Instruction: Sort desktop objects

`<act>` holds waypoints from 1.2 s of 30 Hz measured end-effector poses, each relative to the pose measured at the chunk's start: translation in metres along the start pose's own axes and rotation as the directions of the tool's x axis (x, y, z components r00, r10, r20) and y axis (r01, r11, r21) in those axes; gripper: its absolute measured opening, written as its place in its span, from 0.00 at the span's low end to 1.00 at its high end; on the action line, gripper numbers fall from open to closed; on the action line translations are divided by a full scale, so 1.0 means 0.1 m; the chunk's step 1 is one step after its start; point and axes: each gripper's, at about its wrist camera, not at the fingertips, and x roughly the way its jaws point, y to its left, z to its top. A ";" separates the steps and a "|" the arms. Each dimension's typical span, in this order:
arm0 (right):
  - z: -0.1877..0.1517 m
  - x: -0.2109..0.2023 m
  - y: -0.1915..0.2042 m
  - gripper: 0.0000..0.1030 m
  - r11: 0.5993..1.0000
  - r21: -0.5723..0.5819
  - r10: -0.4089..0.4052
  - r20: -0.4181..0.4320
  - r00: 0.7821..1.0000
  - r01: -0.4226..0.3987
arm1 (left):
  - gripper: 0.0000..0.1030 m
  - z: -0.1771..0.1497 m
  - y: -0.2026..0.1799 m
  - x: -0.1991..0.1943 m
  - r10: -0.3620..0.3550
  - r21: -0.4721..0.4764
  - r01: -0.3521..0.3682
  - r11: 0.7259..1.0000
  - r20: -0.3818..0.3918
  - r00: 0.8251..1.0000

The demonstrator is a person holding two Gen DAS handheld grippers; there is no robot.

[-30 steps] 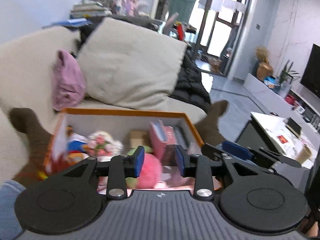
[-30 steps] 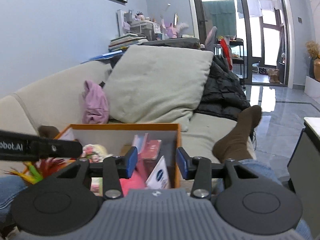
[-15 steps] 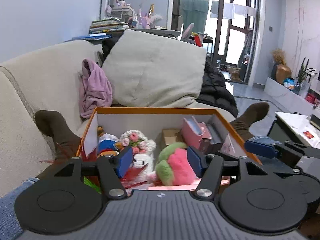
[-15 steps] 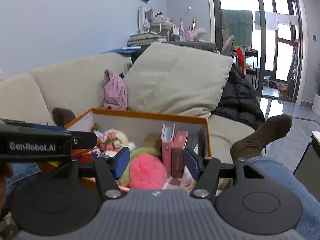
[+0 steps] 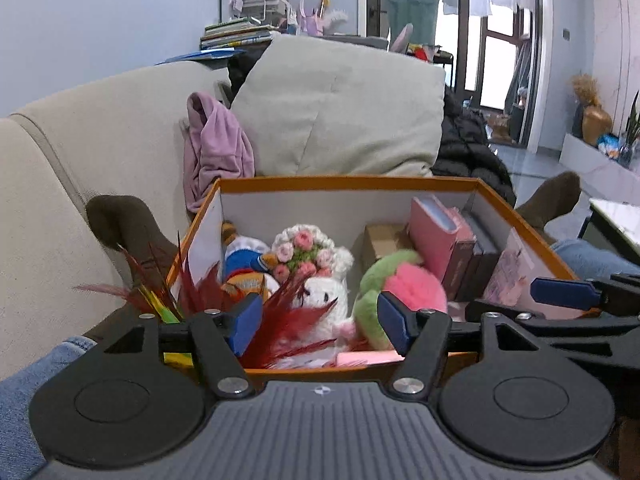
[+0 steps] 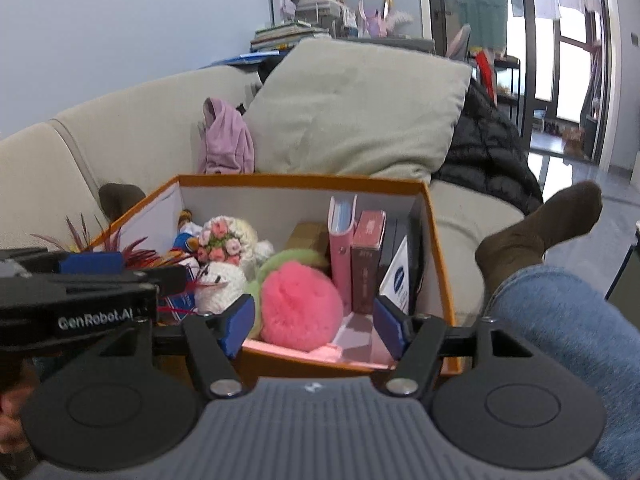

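Orange-rimmed box (image 5: 348, 183) now fills both wrist views, where a second ago you saw mostly sofa above it: you have tipped both tools downward toward its contents. Your left gripper (image 5: 316, 322) and right gripper (image 6: 314, 326) are both spreading their jaws, the blue pads apart with nothing pressed between them. This suggests you are setting up a pick, not finishing one. Inside the box lie a pink pompom toy (image 6: 300, 306), a crocheted doll (image 5: 316, 280), red feathers (image 5: 288, 316) at the left edge, and upright books (image 6: 344, 256) against the right wall. The box appears to rest on your lap, denim legs (image 6: 568, 332) either side, on a beige sofa (image 5: 100, 140) with a large cushion (image 5: 340, 112). Behind it, glazed doors (image 5: 500, 40) light a cluttered living room.
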 end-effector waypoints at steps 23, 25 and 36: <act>-0.02 0.06 -0.01 0.72 1.000 0.031 0.000 0.002 1.000 0.000 | 0.76 -0.05 0.02 0.12 0.026 -0.027 -0.027 0.999 -0.033 0.999; -0.02 0.06 -0.01 0.72 1.000 0.031 -0.001 0.002 1.000 0.001 | 0.76 -0.05 0.02 0.12 0.026 -0.027 -0.027 0.999 -0.033 0.999; -0.02 0.06 -0.01 0.73 1.000 0.031 -0.004 0.003 1.000 0.003 | 0.76 -0.05 0.03 0.12 0.024 -0.027 -0.024 0.999 -0.035 0.999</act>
